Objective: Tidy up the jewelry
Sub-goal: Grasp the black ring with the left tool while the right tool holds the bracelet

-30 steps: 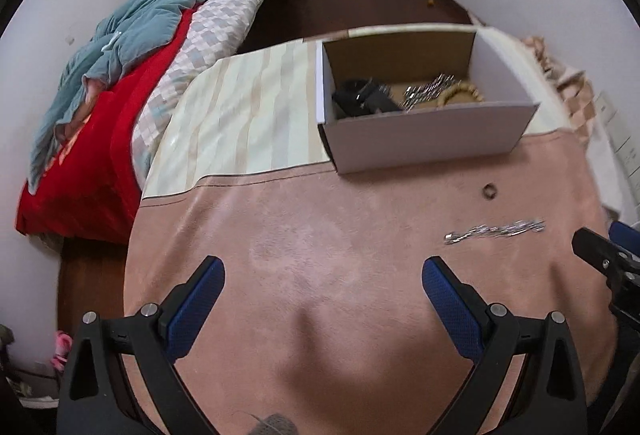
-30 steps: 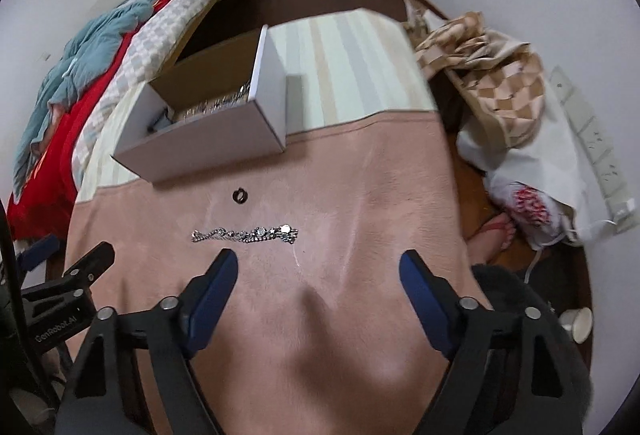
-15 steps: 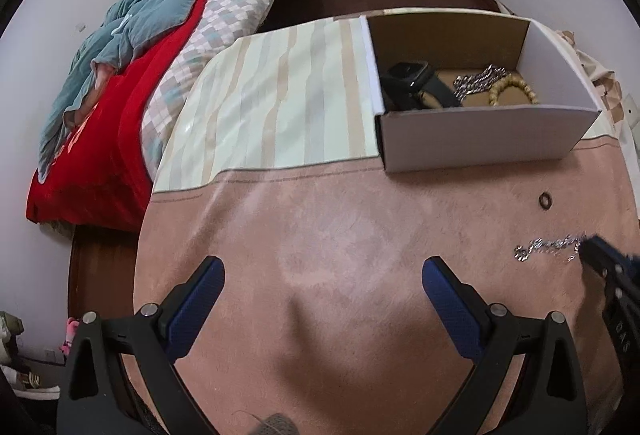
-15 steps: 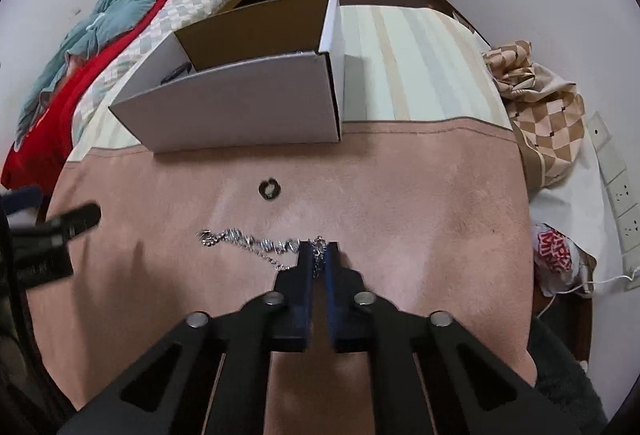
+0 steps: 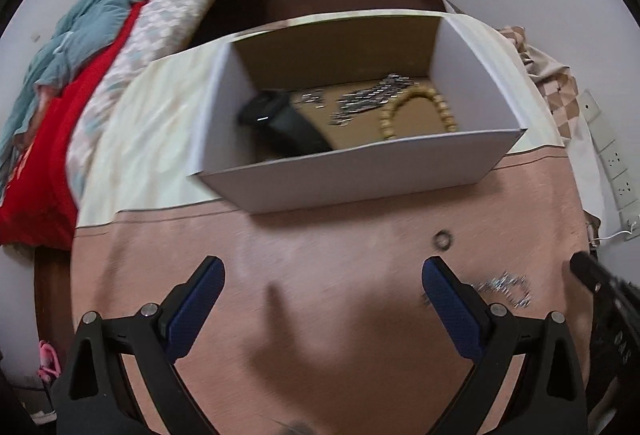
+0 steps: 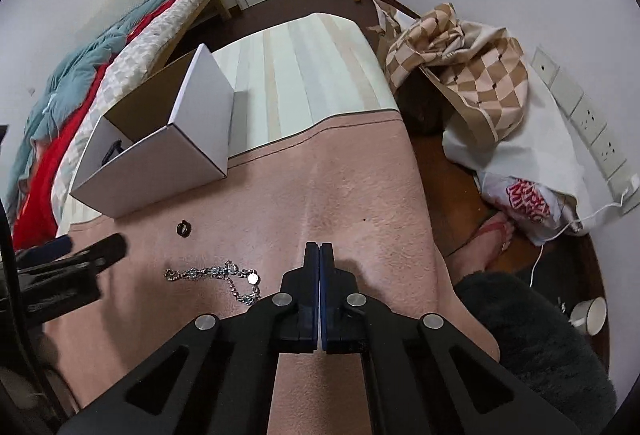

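A silver chain bracelet (image 6: 218, 277) lies bunched on the pink cloth, also in the left wrist view (image 5: 506, 285). A small dark ring (image 6: 183, 228) lies beyond it, also in the left wrist view (image 5: 443, 239). My right gripper (image 6: 319, 249) is shut with nothing between its pads, just right of the chain. My left gripper (image 5: 320, 295) is open and empty above the cloth, facing the white box (image 5: 360, 175). The box holds a black watch (image 5: 280, 123), a silver chain (image 5: 372, 99) and a wooden bead bracelet (image 5: 420, 111).
The pink cloth (image 6: 360, 195) covers the near part of a striped table (image 6: 304, 75). A bed with red and teal bedding (image 5: 80, 75) is at left. Checked fabric and bags (image 6: 480, 75) lie on the floor at right, beside wall sockets.
My right gripper shut at the chain's end, then came away with nothing in it; the chain is now bunched. My left gripper swung toward the box and ring.
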`<state>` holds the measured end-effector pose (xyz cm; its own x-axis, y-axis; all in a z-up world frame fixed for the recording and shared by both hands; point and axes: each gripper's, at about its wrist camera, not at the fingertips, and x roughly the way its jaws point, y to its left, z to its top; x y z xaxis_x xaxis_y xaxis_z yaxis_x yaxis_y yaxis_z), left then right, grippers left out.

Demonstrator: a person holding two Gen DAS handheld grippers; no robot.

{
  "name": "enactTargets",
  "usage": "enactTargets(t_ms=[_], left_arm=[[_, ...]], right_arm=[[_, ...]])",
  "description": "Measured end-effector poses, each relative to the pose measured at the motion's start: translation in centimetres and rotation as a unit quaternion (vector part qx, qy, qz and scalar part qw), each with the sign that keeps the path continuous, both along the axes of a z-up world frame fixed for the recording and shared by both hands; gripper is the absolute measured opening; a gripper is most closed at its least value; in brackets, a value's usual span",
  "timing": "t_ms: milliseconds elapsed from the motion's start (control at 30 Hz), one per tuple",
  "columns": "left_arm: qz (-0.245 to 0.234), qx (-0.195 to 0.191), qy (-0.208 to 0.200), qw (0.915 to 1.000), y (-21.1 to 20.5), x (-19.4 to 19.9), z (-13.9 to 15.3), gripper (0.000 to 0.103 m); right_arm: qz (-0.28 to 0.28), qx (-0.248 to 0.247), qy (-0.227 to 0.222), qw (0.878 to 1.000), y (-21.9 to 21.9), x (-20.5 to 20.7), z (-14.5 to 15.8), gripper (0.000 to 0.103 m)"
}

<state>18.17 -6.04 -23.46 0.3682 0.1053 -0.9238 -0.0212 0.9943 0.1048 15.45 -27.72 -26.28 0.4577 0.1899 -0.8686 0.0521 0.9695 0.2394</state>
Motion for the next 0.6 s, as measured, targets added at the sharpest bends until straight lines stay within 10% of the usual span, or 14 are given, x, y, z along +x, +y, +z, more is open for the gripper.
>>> enactTargets(t_ms=[300, 467, 600], left_arm=[[-0.043, -0.023, 0.004, 0.9988, -3.5, 1.5, -1.3, 0.097], [-0.068, -0.019, 0.015, 0.9974, -5.0, 1.9, -2.2, 0.064], [-0.085, -0.024, 0.008, 0.9961, -5.6, 2.0, -2.1, 0.011]], right_arm=[[-0.034, 0.014, 0.006, 0.999, -1.5, 0.3, -0.6, 0.0], [-0.047, 0.013, 0.002, 0.999, -2.2, 0.5, -0.6, 0.0], [-0.054, 0.012, 0.0, 0.998, -2.6, 0.6, -0.5, 0.0]])
